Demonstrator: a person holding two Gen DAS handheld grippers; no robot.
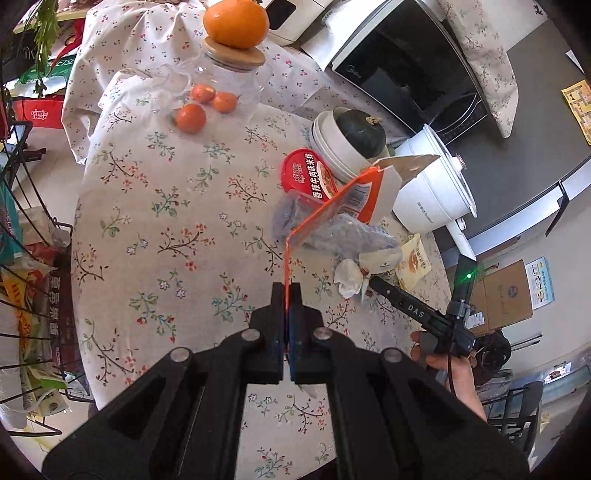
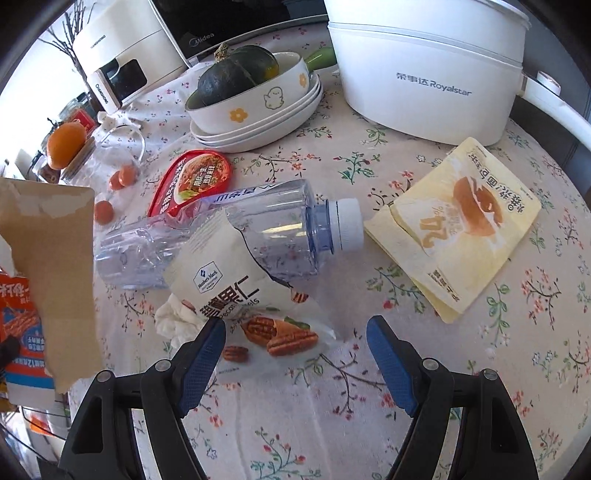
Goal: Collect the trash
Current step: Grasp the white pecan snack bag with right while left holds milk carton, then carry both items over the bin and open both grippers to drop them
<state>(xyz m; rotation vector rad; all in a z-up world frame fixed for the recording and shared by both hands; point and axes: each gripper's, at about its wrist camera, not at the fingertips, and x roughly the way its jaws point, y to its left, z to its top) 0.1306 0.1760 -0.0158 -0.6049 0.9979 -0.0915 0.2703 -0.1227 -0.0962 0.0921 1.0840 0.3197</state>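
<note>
My left tool (image 1: 287, 295) clamped the orange carton (image 1: 364, 195); only the right view showed my right tool (image 2: 295, 326) gaping over the pecan packet (image 2: 236, 280).

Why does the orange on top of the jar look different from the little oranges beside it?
The top orange is much bigger than the little oranges. It sits up on the jar's wooden lid; the little ones lie low on the flowery tablecloth by the jar. All are round and orange.
</note>
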